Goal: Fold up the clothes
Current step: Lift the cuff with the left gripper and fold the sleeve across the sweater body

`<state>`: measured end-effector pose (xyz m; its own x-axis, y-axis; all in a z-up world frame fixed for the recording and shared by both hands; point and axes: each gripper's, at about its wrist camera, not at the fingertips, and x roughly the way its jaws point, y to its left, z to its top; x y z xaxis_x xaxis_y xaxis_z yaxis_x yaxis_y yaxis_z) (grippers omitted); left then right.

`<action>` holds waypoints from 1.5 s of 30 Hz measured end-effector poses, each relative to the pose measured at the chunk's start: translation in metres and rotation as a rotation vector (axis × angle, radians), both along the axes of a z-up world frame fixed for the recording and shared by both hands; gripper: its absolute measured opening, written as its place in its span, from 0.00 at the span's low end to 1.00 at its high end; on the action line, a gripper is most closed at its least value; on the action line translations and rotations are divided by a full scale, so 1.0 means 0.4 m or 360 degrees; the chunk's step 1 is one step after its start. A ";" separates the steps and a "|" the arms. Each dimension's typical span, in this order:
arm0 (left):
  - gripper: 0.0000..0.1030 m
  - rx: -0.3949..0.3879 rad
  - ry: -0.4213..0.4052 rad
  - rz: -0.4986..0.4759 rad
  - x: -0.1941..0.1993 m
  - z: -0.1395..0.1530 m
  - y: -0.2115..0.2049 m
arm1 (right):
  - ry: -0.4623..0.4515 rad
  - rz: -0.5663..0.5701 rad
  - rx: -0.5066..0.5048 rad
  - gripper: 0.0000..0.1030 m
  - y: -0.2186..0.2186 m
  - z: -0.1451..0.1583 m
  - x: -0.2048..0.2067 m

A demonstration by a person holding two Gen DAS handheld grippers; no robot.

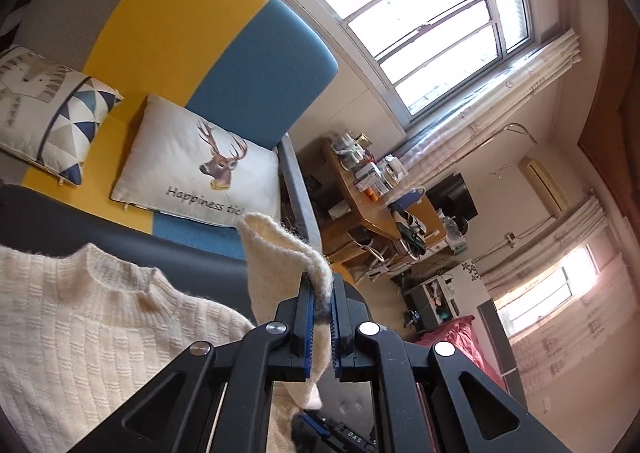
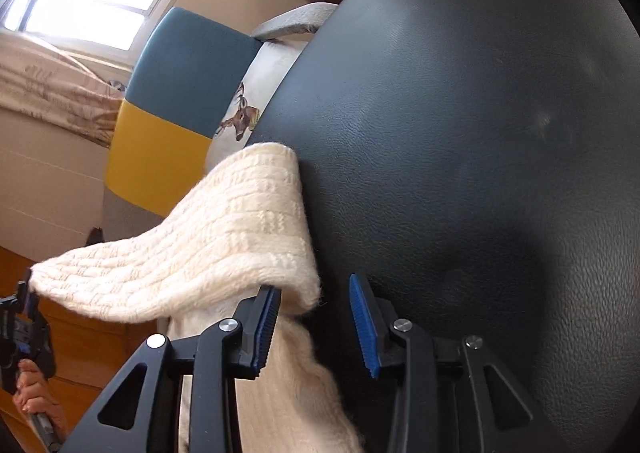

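Note:
A cream knit sweater (image 1: pixel 80 333) lies on a dark leather surface (image 2: pixel 460 173), its collar showing in the left wrist view. My left gripper (image 1: pixel 322 293) is shut on an edge of the sweater and holds that part lifted. It also shows at the far left of the right wrist view (image 2: pixel 24 301), gripping the end of a raised sweater fold (image 2: pixel 200 245). My right gripper (image 2: pixel 316 313) is open; the fold's thick edge lies against its left finger (image 2: pixel 266 321), and its right finger is over the leather.
A yellow and blue sofa (image 1: pixel 180 33) with a deer pillow (image 1: pixel 200 165) and a patterned pillow (image 1: pixel 52 113) stands behind the leather surface. A cluttered wooden desk (image 1: pixel 380 205), windows with curtains and a wood floor (image 2: pixel 80 341) lie beyond.

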<state>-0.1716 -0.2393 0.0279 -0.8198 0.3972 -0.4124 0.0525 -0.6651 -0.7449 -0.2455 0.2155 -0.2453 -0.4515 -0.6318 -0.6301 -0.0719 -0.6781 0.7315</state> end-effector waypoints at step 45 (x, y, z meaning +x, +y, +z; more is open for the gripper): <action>0.07 -0.0048 -0.0541 0.0255 0.188 -0.469 -0.245 | 0.0340 0.0296 0.0857 0.35 -0.176 0.078 0.005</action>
